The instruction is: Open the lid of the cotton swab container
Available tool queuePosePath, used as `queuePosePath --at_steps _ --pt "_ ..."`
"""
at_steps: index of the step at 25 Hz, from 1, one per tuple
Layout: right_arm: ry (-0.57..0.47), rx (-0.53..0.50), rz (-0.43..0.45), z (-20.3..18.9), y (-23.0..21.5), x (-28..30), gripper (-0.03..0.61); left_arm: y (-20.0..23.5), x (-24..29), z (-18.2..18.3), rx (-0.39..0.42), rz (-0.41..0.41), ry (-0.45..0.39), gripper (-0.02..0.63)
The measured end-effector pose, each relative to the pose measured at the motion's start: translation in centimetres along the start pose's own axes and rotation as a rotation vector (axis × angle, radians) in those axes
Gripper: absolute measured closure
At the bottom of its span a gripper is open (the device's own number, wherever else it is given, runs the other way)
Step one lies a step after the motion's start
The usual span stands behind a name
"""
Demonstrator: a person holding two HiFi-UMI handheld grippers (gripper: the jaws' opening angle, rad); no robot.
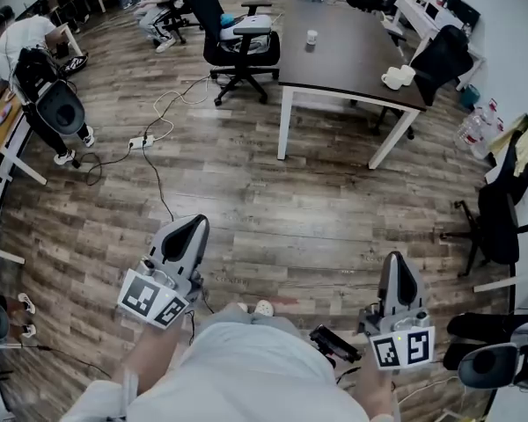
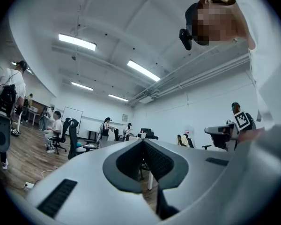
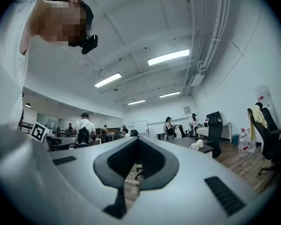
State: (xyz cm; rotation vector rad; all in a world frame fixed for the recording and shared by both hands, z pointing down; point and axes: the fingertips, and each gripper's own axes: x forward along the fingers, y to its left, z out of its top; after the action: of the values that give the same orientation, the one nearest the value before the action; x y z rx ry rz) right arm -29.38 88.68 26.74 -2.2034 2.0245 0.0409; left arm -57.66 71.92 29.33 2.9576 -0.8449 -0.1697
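Observation:
No cotton swab container shows in any view. In the head view my left gripper is held out level over the wooden floor at the lower left, jaws together and empty. My right gripper hangs at the lower right, also shut on nothing. In the left gripper view the gripper has its black pads meeting at the tips, with the office behind. The right gripper in its own view shows the same closed pads, pointing across the room.
A dark table on white legs stands ahead with a cup and white mugs. Black office chairs sit beside it and at the right. Cables and a power strip lie on the floor. People work at desks far left.

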Motion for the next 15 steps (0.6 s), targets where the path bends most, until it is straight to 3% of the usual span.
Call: queuePosePath --at_steps 15 --pt "-0.001 0.034 0.032 -0.2 -0.8 1.8 0.56 0.7 1.4 -0.2 -0.003 0.025 0.011 0.601"
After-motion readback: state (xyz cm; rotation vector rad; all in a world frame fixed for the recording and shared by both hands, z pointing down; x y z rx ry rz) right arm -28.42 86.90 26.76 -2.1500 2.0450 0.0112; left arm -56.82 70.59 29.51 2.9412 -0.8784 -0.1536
